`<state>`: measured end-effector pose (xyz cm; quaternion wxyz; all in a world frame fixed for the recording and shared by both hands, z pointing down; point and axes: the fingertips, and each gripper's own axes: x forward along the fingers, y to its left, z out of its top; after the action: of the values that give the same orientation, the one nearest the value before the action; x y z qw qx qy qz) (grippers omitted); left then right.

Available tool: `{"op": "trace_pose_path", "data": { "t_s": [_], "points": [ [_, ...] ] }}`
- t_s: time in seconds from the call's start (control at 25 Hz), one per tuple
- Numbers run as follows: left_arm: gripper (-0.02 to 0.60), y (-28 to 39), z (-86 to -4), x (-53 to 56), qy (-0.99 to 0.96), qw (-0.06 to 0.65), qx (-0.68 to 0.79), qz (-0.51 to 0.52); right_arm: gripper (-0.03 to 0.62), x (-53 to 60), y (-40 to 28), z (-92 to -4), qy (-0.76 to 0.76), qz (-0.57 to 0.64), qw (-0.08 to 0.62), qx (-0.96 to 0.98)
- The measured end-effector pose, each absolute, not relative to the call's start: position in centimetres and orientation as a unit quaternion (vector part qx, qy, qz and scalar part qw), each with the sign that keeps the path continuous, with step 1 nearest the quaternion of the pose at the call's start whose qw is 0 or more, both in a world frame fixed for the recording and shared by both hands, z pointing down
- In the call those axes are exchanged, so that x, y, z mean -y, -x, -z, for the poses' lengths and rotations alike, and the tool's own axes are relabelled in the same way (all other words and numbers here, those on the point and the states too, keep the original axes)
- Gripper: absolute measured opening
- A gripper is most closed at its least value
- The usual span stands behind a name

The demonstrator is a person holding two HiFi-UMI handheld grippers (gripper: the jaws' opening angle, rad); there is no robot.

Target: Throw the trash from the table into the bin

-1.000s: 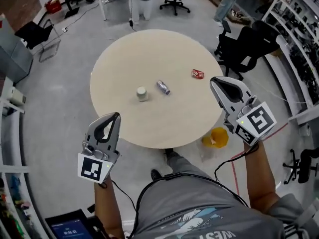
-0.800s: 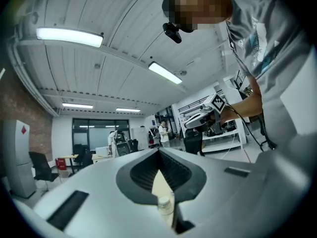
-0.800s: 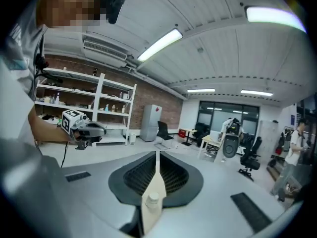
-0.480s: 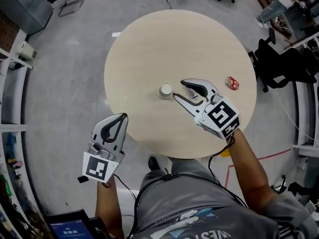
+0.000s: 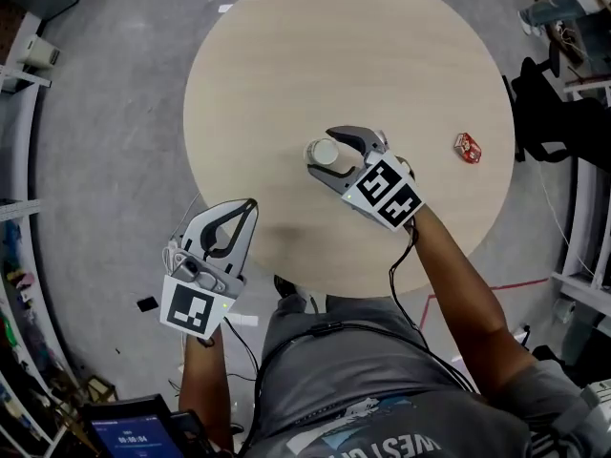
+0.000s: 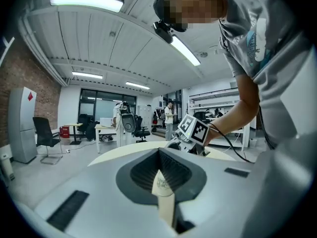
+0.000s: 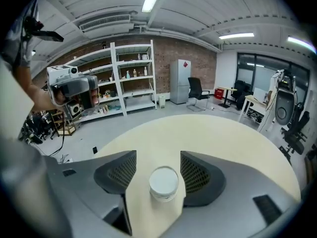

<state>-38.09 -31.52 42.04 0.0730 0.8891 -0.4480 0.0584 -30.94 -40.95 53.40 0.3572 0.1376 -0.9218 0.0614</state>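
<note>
The round bench (image 5: 382, 46) is mostly bare, with wide open top beyond its middle and towards its left edge. Near the bench's middle stands the white lidded cup (image 5: 325, 153). The right gripper (image 5: 324, 153) reaches in from the bench's near edge. Its fingers (image 7: 119, 170) have just been opening and now stand spread either side of the cup, with a gap showing on both sides. A crushed red can (image 5: 467, 147) lies close to the bench's right edge, well apart from the cup. The left gripper (image 5: 247, 208) hangs off the bench's near-left edge above the grey floor (image 5: 95, 160), its fingers pressed together. A black office chair (image 5: 549, 103) crowds the bench's right side. White shelving (image 7: 124, 78) stands well beyond the bench.
</note>
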Motion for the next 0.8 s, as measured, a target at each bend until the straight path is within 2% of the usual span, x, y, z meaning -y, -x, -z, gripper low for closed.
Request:
{"op": "trace_pose_path", "data": {
  "t_s": [0.2, 0.28, 0.48, 0.52, 0.8],
  "points": [
    [0.043, 37.7, -43.5, 32.5, -0.886, 0.084, 0.451, -0.065, 0.258, 42.0, 30.6, -57.7, -0.134, -0.075, 0.381, 0.912],
    [0.043, 37.6, -43.9, 32.5, -0.885, 0.088, 0.453, -0.064, 0.299, 42.0, 30.5, -59.1, -0.129, -0.083, 0.390, 0.908],
    [0.043, 37.5, -44.7, 32.1, -0.884, 0.093, 0.453, -0.069, 0.298, 42.2, 30.2, -61.3, -0.131, -0.064, 0.418, 0.896],
    [0.043, 37.5, -44.6, 32.0, -0.884, 0.093, 0.453, -0.068, 0.282, 42.1, 30.1, -61.4, -0.131, -0.059, 0.422, 0.895],
    [0.043, 36.9, -42.7, 30.6, -0.887, 0.075, 0.451, -0.058, 0.268, 41.9, 30.1, -54.7, -0.168, -0.021, 0.373, 0.912]
  ]
}}
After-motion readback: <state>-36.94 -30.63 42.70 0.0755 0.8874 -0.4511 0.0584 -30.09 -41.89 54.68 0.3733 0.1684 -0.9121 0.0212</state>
